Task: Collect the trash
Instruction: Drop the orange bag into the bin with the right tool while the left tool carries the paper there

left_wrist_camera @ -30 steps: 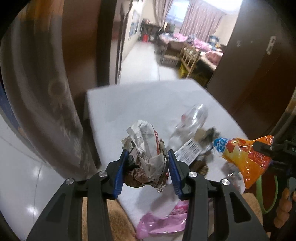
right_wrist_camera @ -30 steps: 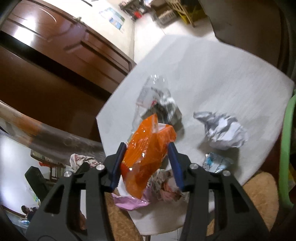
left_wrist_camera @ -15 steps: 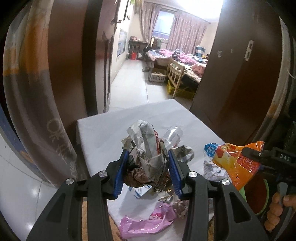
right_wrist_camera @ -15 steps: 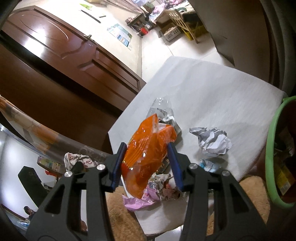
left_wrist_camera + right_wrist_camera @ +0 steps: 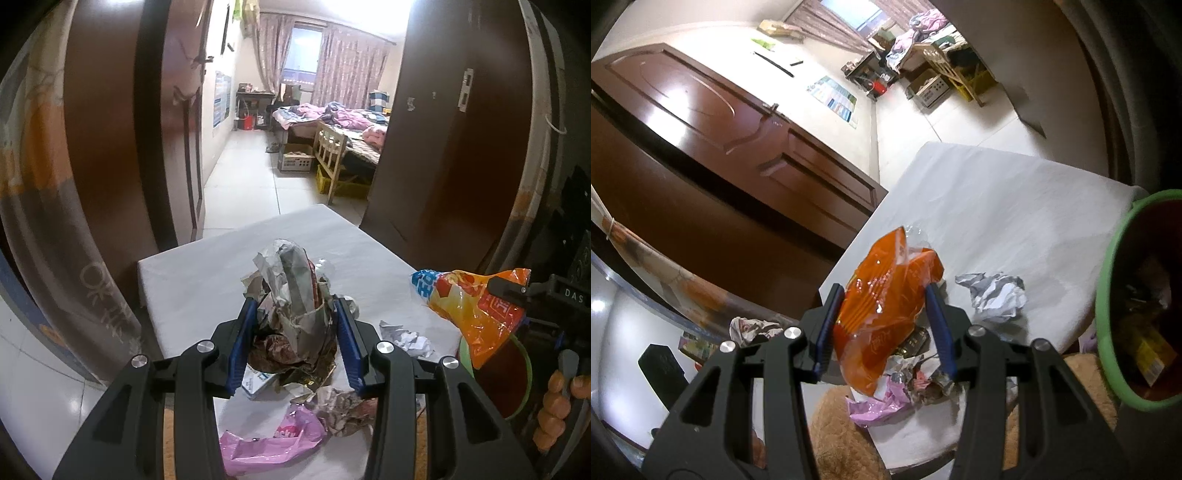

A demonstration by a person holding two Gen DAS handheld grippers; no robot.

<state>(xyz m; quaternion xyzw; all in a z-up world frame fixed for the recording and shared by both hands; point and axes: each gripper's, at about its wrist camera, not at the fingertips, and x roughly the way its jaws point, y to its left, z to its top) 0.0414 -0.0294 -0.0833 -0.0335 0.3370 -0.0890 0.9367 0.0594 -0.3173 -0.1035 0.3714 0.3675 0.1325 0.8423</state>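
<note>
Both of my hands have risen from the counter (image 5: 192, 273) since a second ago. My left hand-held gripper (image 5: 295, 332) is clamped on a crumpled paper wad (image 5: 291, 295), and my right hand-held gripper (image 5: 882, 325) pinches an orange snack bag (image 5: 882, 295). A green-rimmed bin (image 5: 1108, 295) waits at the right. I should bring each piece fully over the rim before releasing, because light wrappers drift. More trash lies on the counter.

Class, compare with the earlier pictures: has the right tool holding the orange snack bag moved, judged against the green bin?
Yes. The right tool with the orange bag has shifted toward the green bin: more of the bin's rim and inside now shows at the picture's right.
</note>
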